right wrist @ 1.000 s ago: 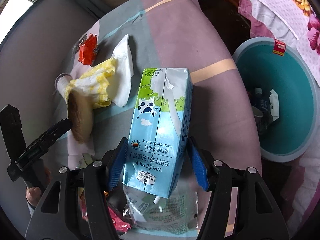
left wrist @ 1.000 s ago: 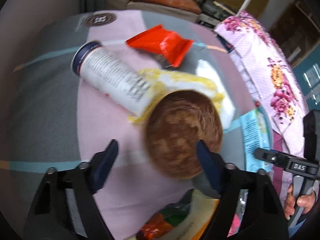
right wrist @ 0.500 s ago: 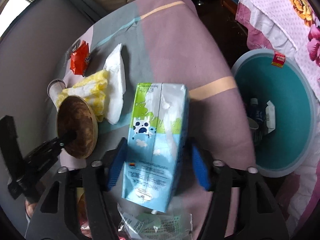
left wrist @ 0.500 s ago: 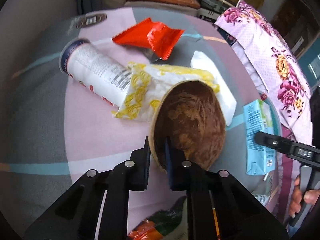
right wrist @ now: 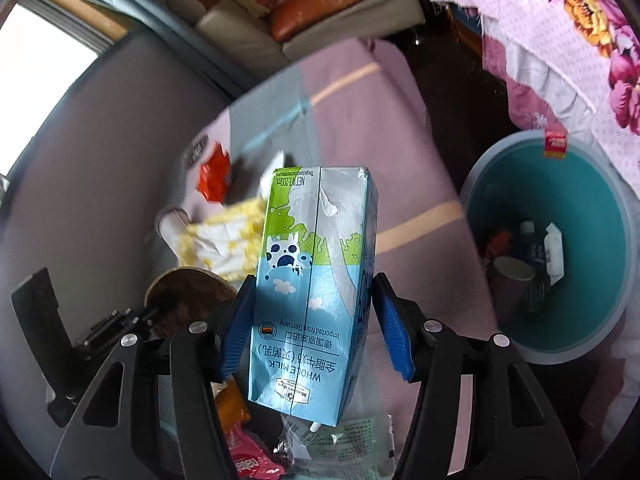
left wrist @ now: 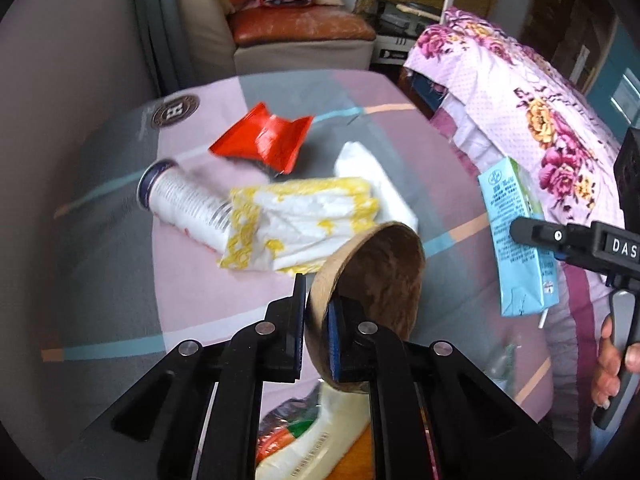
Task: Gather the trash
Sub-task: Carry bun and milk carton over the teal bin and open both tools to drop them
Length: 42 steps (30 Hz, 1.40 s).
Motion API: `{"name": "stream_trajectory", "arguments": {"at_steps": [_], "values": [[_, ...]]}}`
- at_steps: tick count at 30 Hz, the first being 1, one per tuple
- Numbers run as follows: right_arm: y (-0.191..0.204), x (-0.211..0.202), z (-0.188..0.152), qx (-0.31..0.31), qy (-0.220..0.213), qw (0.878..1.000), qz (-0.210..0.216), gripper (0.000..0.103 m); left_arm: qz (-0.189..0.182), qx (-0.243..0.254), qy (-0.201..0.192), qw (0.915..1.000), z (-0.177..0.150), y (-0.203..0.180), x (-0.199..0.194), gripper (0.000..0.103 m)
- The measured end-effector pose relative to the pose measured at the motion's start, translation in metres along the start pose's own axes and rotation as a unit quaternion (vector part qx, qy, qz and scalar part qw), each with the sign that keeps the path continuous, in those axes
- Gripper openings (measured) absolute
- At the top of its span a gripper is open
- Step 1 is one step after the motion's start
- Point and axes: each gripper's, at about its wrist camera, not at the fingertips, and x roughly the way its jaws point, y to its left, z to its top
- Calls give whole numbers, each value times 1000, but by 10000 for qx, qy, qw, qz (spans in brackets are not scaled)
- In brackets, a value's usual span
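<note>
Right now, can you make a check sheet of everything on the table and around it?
Surface: patchwork tablecloth, pink and grey.
Job's things: coconut shell and milk carton lifted; teal bin holds a paper cup.
Clutter: red wrapper, white can on its side, yellow-white bag, tissue.
Tongs: left tongs pinch the shell's rim; right tongs hold the carton.
Cables: nothing seen.
Surroundings: sofa, floral sheet.

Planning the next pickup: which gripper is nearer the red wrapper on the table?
Left. The left gripper, clamped on the coconut shell, is just short of the red wrapper. The right gripper, holding the milk carton, is off toward the bin.
</note>
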Motion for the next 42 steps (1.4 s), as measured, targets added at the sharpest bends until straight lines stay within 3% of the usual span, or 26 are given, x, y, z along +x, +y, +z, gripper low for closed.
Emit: {"name": "stream_trajectory", "arguments": {"at_steps": [8,15,25,36,39,42], "values": [[-40,-45,8,354,-588,9976,-103,55,-280,328,-148,9990,22,-50,-11,10],[-108,-92,2,970,-1053,9889,-395,56,-694,889,-35,9936,39,-128,7,10],[-172,-101,-2,1457,-1088,9818,-555,56,-851,1612,343,9826,48,-214,55,10],[-202,-86,-1,1713,-875,9792,-647,56,-828,1730,634,9794,53,-239,98,11],[-202,-80,3,1700,-835,9797,-659,56,-936,1575,720,9804,58,-236,105,14],[-199,-75,5,1664,-795,9806,-670,56,-1011,1398,732,9823,62,-229,106,36]]}}
